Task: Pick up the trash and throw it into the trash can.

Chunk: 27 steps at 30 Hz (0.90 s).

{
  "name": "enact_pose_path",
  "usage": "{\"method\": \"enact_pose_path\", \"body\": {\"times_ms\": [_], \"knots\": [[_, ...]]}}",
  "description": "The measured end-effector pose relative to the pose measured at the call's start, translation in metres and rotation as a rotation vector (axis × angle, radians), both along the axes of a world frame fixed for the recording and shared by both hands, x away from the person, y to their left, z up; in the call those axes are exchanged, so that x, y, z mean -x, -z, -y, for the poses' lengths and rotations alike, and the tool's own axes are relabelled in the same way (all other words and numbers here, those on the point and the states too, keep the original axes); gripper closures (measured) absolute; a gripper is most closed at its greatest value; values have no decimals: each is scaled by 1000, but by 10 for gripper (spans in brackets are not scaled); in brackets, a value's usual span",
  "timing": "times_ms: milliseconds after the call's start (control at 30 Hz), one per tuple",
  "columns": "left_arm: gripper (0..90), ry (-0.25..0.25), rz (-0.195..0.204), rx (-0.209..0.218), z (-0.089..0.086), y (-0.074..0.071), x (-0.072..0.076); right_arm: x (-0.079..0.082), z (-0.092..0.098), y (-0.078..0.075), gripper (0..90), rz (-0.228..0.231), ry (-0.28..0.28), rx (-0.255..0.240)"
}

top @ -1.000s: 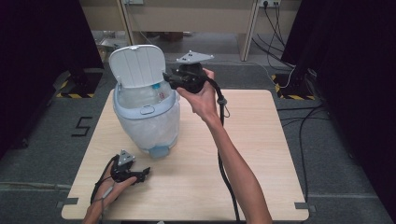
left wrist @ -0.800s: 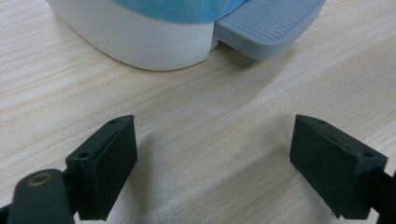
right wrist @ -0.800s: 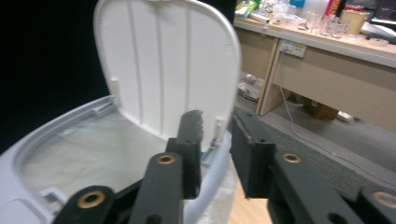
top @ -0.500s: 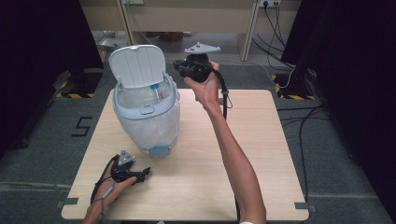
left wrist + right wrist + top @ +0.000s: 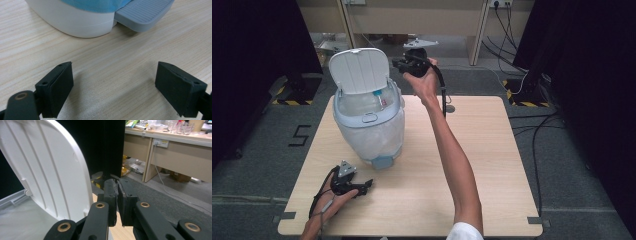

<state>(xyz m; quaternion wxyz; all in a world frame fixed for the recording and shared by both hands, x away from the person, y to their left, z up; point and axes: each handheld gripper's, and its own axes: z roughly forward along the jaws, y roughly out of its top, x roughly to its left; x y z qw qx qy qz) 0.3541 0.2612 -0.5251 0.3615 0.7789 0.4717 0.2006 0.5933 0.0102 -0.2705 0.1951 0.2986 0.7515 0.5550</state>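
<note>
- The right hand-held gripper [image 5: 404,63], jaws together and empty, was held beside the pedal bin's [image 5: 369,125] raised lid [image 5: 359,70], probably to close it.
- The left hand-held gripper [image 5: 362,186], jaws apart, was rested on the bench [image 5: 492,150] near the pedal [image 5: 143,13], seemingly idle.

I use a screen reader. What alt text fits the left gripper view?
The left gripper, jaws wide open and holding nothing, hovers low over a light wooden table. Ahead sit the white base of a pedal bin and its grey foot pedal.

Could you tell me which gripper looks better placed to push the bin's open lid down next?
Probably the right. The right gripper, jaws closed on nothing, is raised beside the upright lid of the bin. The left gripper lies open on the table, low by the bin's pedal.
</note>
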Motion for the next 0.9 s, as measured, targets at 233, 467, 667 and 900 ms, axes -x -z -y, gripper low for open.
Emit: {"method": "enact_pose_path", "body": {"times_ms": [233, 467, 667, 900], "knots": [[140, 0, 0, -1, 0, 0, 0, -10, -10, -7, 854, -14, -63, -19], [139, 0, 0, -1, 0, 0, 0, -10, -8, -6, 860, -38, -135, -56], [139, 1, -3, -2, 0, 0, 0, 11, -13, -11, 857, -4, -190, 8], [139, 1, -4, -3, 0, 0, 0, 38, -7, -4, 844, 1, -264, 34]]}}
